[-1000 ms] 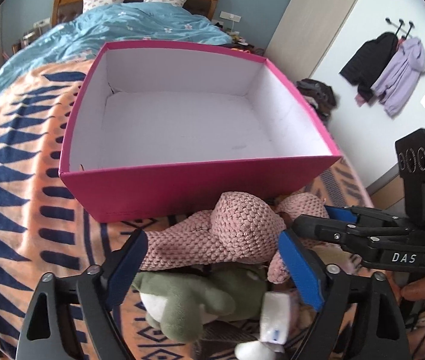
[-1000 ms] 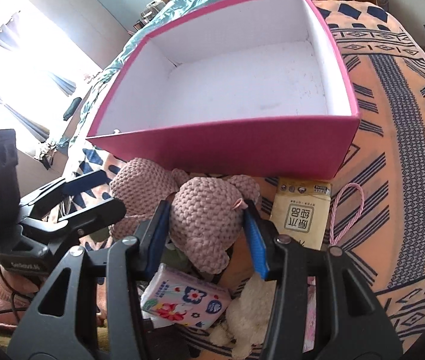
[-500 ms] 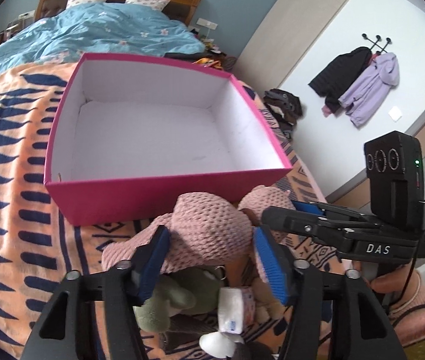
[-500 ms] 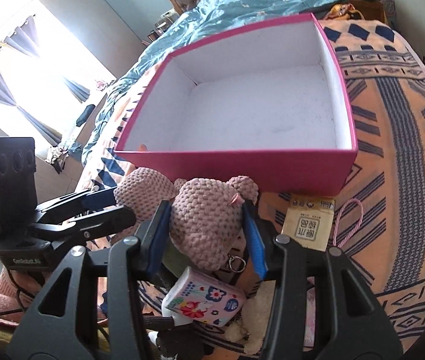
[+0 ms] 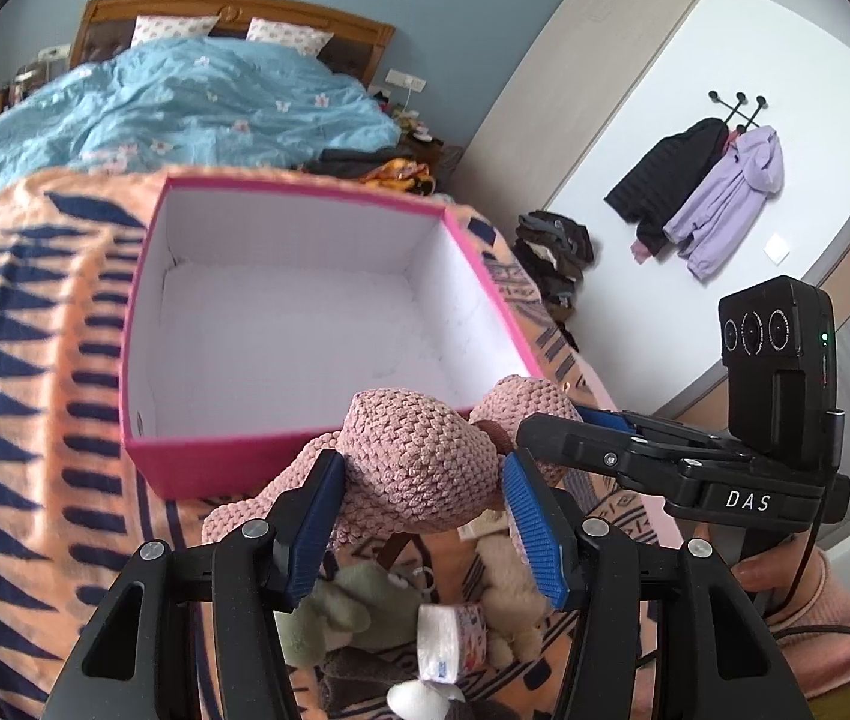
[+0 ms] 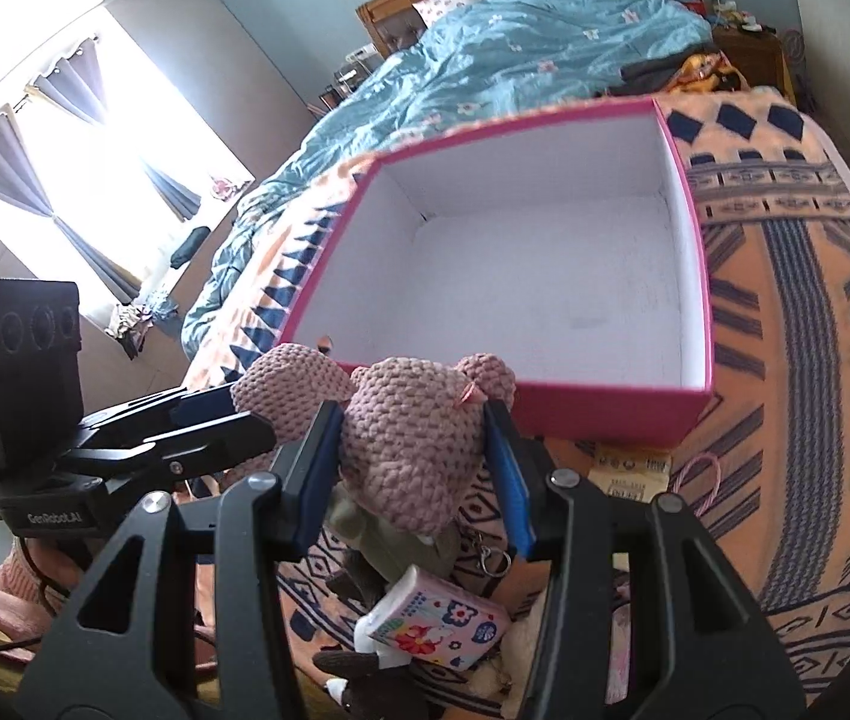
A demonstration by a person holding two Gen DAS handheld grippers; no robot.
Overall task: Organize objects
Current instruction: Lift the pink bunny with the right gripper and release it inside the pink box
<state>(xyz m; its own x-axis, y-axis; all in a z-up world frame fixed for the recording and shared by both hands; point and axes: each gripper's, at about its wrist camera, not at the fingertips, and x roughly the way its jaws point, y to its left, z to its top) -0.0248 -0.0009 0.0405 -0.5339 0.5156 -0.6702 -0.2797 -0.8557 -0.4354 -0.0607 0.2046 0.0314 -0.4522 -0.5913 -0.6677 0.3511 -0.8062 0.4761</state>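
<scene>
A pink crocheted plush toy [image 5: 419, 468] is held in the air by both grippers, just in front of an empty pink box [image 5: 209, 462] with a white inside. My left gripper [image 5: 425, 516] is shut on the toy's body. My right gripper [image 6: 416, 456] is shut on the toy's head [image 6: 413, 450]. The right gripper also shows in the left wrist view [image 5: 635, 450], and the left gripper in the right wrist view [image 6: 185, 426]. The box [image 6: 605, 414] sits on the patterned orange blanket [image 6: 797, 360].
Below the toy lie a green plush [image 5: 341, 606], a floral tissue pack [image 6: 437, 624], a cream plush [image 5: 509, 576] and a yellow packet [image 6: 629, 468]. A pink cord loop [image 6: 698, 480] lies to the right. A blue duvet [image 5: 173, 108] covers the far bed.
Both grippers have lifted the pink plush off the pile and raised it toward the box's near wall. The left gripper has closed on it.
</scene>
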